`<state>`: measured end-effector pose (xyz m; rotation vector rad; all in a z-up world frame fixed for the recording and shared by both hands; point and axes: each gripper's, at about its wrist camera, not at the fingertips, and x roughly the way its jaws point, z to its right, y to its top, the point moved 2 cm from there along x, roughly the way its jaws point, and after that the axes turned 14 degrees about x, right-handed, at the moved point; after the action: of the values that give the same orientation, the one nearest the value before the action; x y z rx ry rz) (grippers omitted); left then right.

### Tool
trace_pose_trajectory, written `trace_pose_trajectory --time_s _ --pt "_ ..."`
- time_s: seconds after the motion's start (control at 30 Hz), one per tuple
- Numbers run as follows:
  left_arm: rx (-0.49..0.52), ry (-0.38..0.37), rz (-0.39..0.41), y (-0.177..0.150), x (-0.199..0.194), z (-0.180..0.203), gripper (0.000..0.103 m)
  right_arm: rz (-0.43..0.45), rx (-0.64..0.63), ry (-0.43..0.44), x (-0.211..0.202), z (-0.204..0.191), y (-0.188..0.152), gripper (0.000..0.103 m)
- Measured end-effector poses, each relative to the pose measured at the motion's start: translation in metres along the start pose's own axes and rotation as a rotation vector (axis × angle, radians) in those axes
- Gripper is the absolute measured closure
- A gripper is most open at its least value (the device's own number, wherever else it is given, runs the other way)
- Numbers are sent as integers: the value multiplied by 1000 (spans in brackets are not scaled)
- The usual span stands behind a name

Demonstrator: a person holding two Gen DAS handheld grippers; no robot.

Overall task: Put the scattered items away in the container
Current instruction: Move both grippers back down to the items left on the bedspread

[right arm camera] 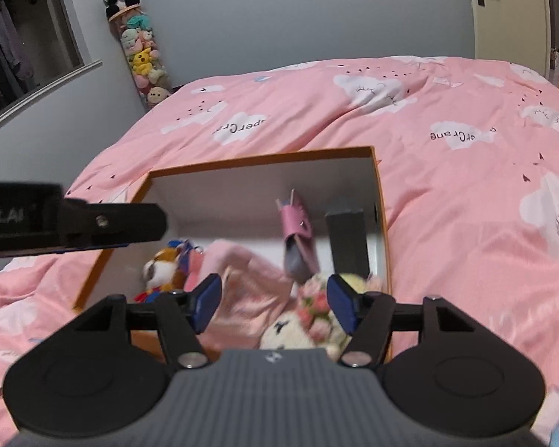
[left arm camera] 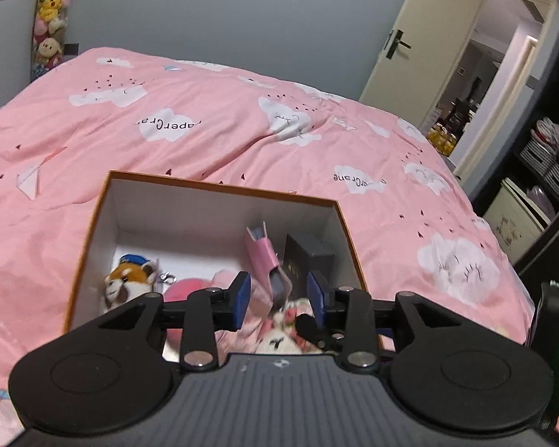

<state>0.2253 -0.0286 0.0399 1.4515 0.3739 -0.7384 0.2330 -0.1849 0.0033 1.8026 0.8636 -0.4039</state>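
Both grippers hang over the filled box on the bed, jaws spread and pinching nothing.

The orange-rimmed box (left arm camera: 93,219) sits on the pink quilt (left arm camera: 205,130) near its front edge. Inside lie a fox plush (left arm camera: 128,283) at the left wall, a pink pouch (left arm camera: 262,253) and a dark box (left arm camera: 309,260) by the right wall, and a white plush (right arm camera: 294,331) at the near wall. The left gripper (left arm camera: 279,298) and right gripper (right arm camera: 274,301) both stand open above them. I'd worry a low finger could snag the pink cloth (right arm camera: 249,290) and drag things back out, or tip the box on the soft bedding. The quilt reads "PaperCrane"; the left gripper's body shows "...bot.AI".
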Motion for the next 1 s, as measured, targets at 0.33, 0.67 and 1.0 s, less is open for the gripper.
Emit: trace_pose_trajectory --time_s 0.33,0.67,1.0 --pt "29 -30 -75 -54 -47 -10 64 2 18 56 -57 -1 -44 39" --pt "97 -32 -163 -115 -56 -10 64 -114 48 -17 -63 23 -96 46" --pt "198 -53 -227 -157 -50 4 64 -202 146 -141 -60 71 -123 41"
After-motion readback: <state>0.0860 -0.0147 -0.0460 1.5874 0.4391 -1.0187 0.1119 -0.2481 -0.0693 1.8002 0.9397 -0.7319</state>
